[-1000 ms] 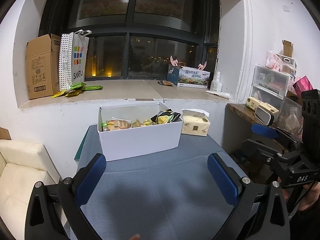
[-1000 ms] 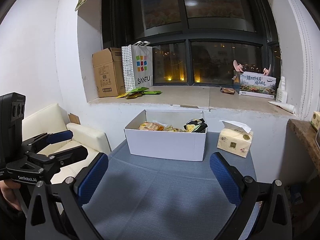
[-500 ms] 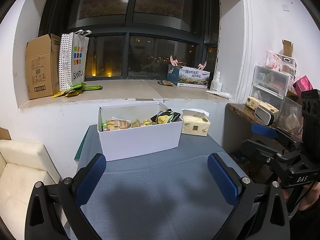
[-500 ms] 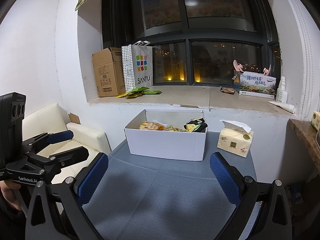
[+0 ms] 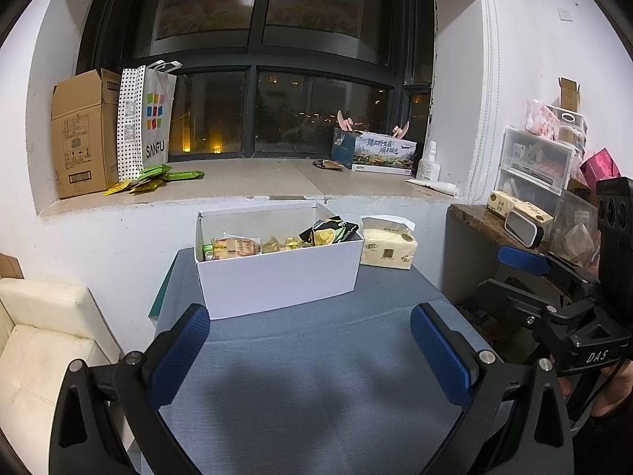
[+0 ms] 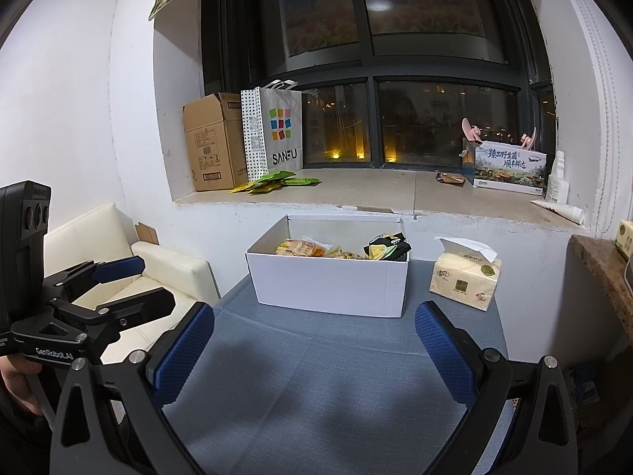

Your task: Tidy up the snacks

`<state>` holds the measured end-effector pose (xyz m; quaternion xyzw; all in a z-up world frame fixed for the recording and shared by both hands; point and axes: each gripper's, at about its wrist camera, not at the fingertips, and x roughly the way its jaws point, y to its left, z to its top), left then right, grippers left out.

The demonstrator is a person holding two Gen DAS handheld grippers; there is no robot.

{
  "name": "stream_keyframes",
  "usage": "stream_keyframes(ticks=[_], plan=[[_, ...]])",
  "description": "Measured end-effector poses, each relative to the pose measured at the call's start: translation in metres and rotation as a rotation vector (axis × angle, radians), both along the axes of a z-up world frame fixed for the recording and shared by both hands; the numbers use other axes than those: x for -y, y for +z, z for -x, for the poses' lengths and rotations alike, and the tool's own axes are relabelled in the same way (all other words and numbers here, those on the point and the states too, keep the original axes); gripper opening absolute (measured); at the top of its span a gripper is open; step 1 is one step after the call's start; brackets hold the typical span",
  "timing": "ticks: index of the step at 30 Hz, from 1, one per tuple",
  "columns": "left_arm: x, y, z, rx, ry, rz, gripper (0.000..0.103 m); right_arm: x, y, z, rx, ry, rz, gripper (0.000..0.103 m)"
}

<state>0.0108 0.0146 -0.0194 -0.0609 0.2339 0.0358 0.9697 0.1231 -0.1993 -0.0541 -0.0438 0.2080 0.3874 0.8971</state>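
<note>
Hovering low over the blue-grey worktop (image 5: 316, 376), the left claw (image 5: 310, 350) stands released, its two blue-padded fingers (image 5: 180, 350) wide apart with nothing between them. Straight ahead of it, past a bare strip of cloth, sits the white cardboard box (image 5: 277, 277), and inside lie the snacks (image 5: 277, 243): an orange-labelled packet at the left, small yellowish wrapped pieces in the middle, and a black-and-yellow bag (image 5: 330, 231) poking above the rim at the right. Just right of the box rests a yellow tissue pack (image 5: 389, 247). Further ahead, green sachets (image 5: 158, 178) lie on the window ledge (image 5: 253, 182) beside a SANFU paper bag (image 5: 146, 122) and a brown carton (image 5: 81, 134). Off to the right, the right claw (image 5: 526, 273) is held up beside the worktop.

From the right wrist, the right claw (image 6: 314, 350) is likewise released and empty above the cloth (image 6: 316, 388). The box (image 6: 328, 285) stands ahead and slightly left of centre, snacks (image 6: 340, 249) inside, the tissue pack (image 6: 465, 281) ahead to the right, apart from the box. At the far left, the left claw (image 6: 126, 281) shows its fingers parted, gripped by a hand (image 6: 16, 376) over a cream sofa (image 6: 130, 277).
</note>
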Motion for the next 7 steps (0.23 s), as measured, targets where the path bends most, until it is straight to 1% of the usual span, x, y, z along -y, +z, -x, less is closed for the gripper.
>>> stream_keyframes(ticks=[4,7], plan=[[0.0005,-0.0006,0.0014,0.003,-0.004,-0.001,0.103,0.0,-0.0018,0.0,0.0,0.002,0.004,0.103],[-0.0021,-0.0011,0.0026,0.01,0.004,0.012,0.103,0.0009,-0.0019,0.0,0.0,0.003,0.005,0.103]])
